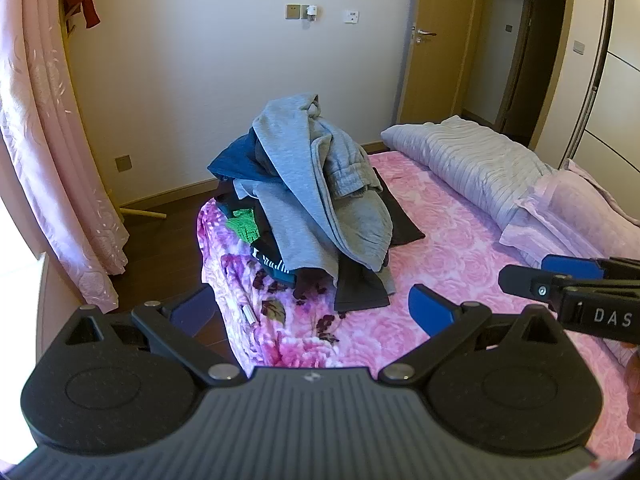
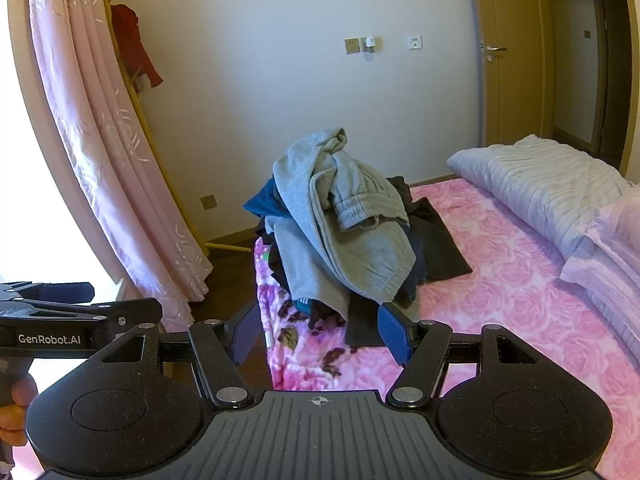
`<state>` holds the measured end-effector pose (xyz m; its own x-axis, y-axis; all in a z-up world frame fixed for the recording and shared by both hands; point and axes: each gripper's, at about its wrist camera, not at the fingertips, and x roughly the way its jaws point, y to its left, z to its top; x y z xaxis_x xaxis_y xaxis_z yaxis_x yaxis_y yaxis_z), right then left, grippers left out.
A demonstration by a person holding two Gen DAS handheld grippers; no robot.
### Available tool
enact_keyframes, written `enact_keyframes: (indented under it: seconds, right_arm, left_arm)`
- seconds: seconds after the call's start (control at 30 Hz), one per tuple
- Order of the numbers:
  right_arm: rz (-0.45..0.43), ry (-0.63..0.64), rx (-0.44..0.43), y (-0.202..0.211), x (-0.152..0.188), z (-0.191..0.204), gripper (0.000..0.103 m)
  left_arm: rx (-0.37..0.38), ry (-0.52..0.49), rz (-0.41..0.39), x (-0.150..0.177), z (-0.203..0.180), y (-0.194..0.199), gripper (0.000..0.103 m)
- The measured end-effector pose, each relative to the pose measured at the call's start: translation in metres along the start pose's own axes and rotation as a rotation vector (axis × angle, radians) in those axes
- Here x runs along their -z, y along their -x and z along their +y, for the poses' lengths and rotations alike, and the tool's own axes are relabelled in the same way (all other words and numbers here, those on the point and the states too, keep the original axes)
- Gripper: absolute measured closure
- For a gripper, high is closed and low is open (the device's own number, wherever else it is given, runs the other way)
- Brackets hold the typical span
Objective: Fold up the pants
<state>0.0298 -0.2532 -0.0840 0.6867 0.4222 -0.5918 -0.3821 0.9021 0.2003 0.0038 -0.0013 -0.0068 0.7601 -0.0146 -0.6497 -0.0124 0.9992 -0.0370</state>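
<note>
Both grippers are wide open and hold nothing. Left gripper [image 1: 310, 314] and right gripper [image 2: 320, 330] hang over the near corner of the bed [image 1: 460, 264], a little way from the pile of clothes [image 1: 316, 208]. Grey pants [image 2: 344, 216] lie crumpled on top of that pile, tangled with a blue garment [image 1: 236, 162] and dark clothes [image 1: 360, 288] below. I think a grab could catch two things at once and tip the pile. It sits near the bed edge, so clothes might slide onto the floor [image 1: 160, 264].
</note>
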Motion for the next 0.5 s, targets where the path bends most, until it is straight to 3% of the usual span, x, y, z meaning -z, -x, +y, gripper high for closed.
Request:
enact_keyframes:
  seconds: [0.5]
  right_arm:
    - [0.006, -0.002, 0.008, -0.0080, -0.0030, -0.0007, 0.041]
  left_arm:
    - [0.003, 0.008, 0.013, -0.0021, 0.0003, -0.0024, 0.001]
